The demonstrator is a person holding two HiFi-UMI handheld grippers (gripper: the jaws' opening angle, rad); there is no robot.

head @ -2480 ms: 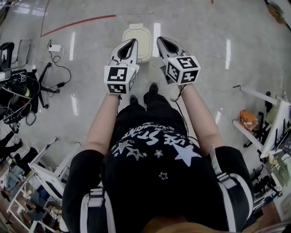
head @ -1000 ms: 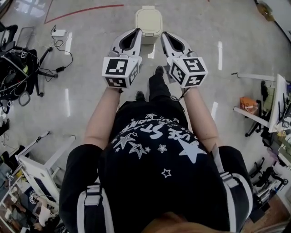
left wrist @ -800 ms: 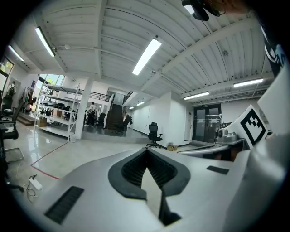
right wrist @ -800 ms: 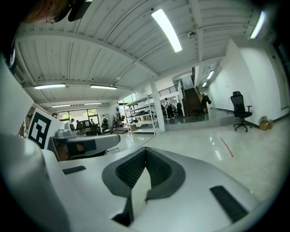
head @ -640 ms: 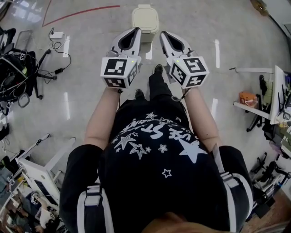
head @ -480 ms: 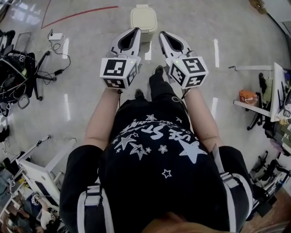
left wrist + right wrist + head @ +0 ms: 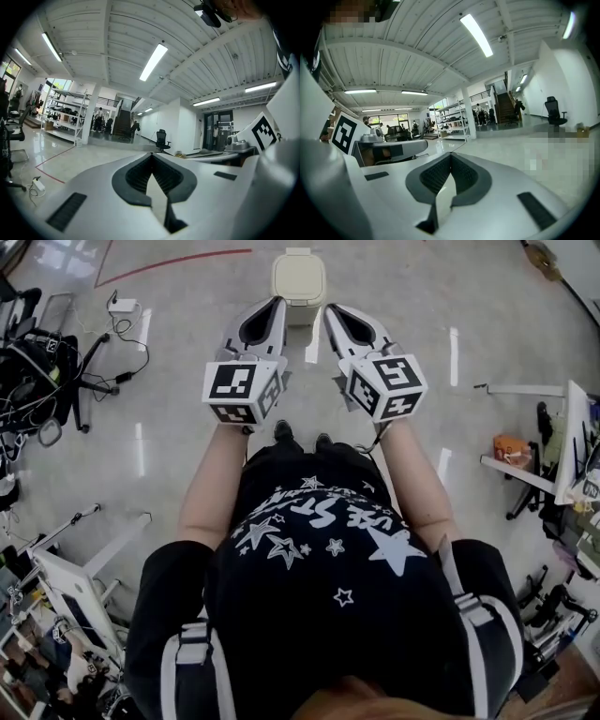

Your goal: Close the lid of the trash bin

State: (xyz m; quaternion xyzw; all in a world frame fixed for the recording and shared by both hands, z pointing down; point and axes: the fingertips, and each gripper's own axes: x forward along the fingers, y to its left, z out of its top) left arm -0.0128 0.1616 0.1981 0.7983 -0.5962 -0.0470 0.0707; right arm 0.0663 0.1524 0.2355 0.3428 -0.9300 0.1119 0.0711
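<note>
A cream trash bin (image 7: 298,277) stands on the shiny floor at the top centre of the head view; its lid lies flat on top. I hold both grippers at waist height, side by side, pointing forward and well short of the bin. The left gripper (image 7: 275,304) is shut with nothing in it, and the right gripper (image 7: 330,310) is likewise shut and empty. In the left gripper view (image 7: 151,154) and the right gripper view (image 7: 450,154) the jaw tips meet. Both cameras look level across the hall, and the bin is not visible in them.
Cables and a black chair base (image 7: 42,381) lie on the floor at left, with a white adapter (image 7: 122,306) and a red floor line (image 7: 173,261). White racks (image 7: 567,456) and an orange object (image 7: 511,448) are at right. A white frame (image 7: 66,587) is at lower left.
The bin has moved from just in front of the grippers to farther up the view, as the person stepped back. The feet have drawn together. Both grippers stay shut.
</note>
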